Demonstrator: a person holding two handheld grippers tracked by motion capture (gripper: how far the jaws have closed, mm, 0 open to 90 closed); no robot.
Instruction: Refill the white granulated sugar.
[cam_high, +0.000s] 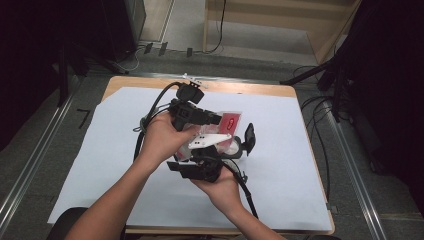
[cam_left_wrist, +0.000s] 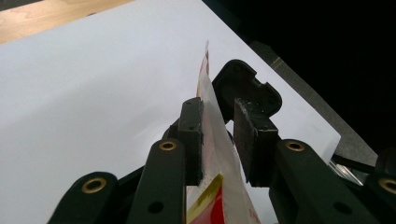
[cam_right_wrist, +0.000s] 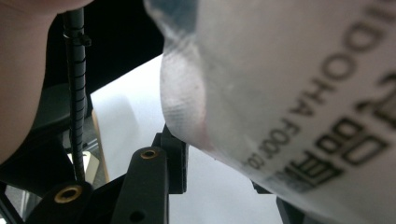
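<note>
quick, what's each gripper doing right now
left gripper: a thin packet stands between its jaws, touching the left pad with a gap at the right one, so open.
right gripper: packet against it, grip cannot be told.

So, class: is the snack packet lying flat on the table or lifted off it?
Lifted. The snack packet hangs above the white sheet, its edge standing between the left claw pads; the right claw sits beside it.

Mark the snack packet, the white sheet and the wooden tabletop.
snack packet (cam_left_wrist: 219, 154): left gripper view, its pale side between the jaws.
white sheet (cam_high: 125, 125): high view, bare left part.
wooden tabletop (cam_high: 250, 88): high view, far edge strip.
</note>
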